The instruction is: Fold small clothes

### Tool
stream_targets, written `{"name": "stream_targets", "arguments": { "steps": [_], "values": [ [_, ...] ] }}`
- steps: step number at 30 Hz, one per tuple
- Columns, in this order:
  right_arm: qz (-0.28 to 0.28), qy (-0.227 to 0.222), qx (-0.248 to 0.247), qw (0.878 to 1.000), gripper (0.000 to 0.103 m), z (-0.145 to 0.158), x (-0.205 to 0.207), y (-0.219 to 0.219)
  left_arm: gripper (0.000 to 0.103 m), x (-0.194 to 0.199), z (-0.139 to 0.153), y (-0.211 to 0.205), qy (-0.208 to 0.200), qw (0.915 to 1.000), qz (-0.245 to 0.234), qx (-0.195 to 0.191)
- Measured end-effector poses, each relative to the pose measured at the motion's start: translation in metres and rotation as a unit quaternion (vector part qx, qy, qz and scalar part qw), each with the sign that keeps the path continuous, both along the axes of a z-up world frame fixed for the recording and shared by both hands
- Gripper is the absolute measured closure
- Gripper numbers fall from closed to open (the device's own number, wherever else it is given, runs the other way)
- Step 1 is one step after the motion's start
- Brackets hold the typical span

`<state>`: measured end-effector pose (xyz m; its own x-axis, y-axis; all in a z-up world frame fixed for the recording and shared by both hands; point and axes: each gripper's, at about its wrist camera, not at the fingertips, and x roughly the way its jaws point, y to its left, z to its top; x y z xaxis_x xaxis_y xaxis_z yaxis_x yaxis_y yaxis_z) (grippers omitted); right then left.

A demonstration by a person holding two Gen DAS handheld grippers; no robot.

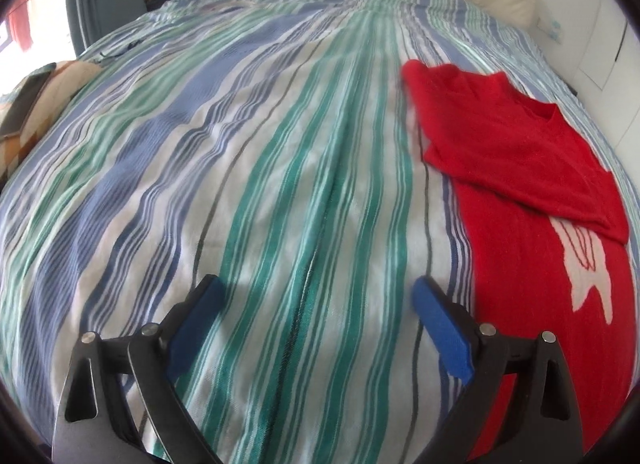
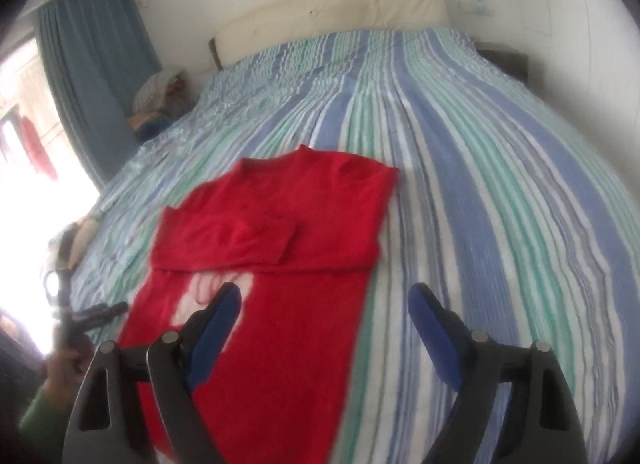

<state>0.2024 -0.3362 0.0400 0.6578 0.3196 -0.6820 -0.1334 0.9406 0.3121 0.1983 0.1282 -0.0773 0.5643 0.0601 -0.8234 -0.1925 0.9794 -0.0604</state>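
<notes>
- Left wrist view: nearest the lens, the left tongs (image 1: pixel 316 292) stand spread wide with blue-padded fingers (image 1: pixel 442 330), pinching nothing, over bare bedding in the lower middle of the frame.
- Beneath them lies the bed's blue, green and white striped cotton cover (image 1: pixel 240 184), slightly creased.
- The small red knitted sweater with a white motif (image 1: pixel 532 200) lies flat at the right of the frame, its top part with the sleeves already turned over the body, just beside the right-hand blue pad but not touching it.
- Only this view shows a patterned cushion (image 1: pixel 36 112) at the left edge.
- Right wrist view: the right tongs (image 2: pixel 324 296) are likewise spread and empty, the left-hand pad over the sweater's (image 2: pixel 276 208) lower part in the lower centre.
- Here the neckline, a sleeve laid across the chest and the straight fold edge show fully, as do the cream headboard (image 2: pixel 332 12) and blue curtain (image 2: pixel 96 64).
- Judgement: the knit looks light, soft and limp, likely to sag and cling to itself; pinching both lower hem corners through all layers seems best.
</notes>
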Motion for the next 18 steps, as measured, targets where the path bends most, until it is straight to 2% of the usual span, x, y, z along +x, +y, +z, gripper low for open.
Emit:
{"name": "stream_targets", "arguments": {
  "steps": [2,4,8,11,12,13,14,16,18],
  "values": [
    [0.024,0.035,0.038,0.998,0.031,-0.006,0.042,0.019,0.007,-0.003,-0.002,0.0,-0.003,0.9999,0.004,0.013],
    [0.024,0.071,0.06,0.995,0.045,-0.027,0.082,0.034,0.007,-0.006,-0.003,0.001,-0.003,0.9997,0.005,0.024],
    [0.0,0.136,0.094,0.986,0.051,-0.083,0.135,0.057,0.006,-0.01,-0.004,0.004,-0.003,0.9997,0.002,0.023],
    [-0.026,0.16,0.097,0.982,0.051,-0.114,0.153,0.065,0.006,-0.008,-0.005,0.003,0.001,0.9998,0.0,0.02],
    [-0.029,0.167,0.109,0.98,0.055,-0.121,0.158,0.066,0.006,-0.007,-0.005,0.003,0.002,0.9998,0.0,0.02],
    [-0.029,0.165,0.116,0.979,0.084,-0.124,0.16,0.067,0.006,-0.007,-0.005,0.003,0.002,0.9998,-0.001,0.021],
    [-0.025,0.162,0.117,0.98,0.099,-0.122,0.162,0.067,0.006,-0.006,-0.005,0.003,0.002,0.9998,-0.001,0.021],
    [-0.026,0.121,0.112,0.986,0.098,-0.104,0.156,0.064,0.006,-0.006,-0.004,0.002,0.003,0.9998,-0.003,0.019],
    [-0.031,0.073,0.088,0.993,0.098,-0.08,0.147,0.059,0.006,-0.005,-0.004,0.001,0.004,0.9998,-0.006,0.017]
  ]
}}
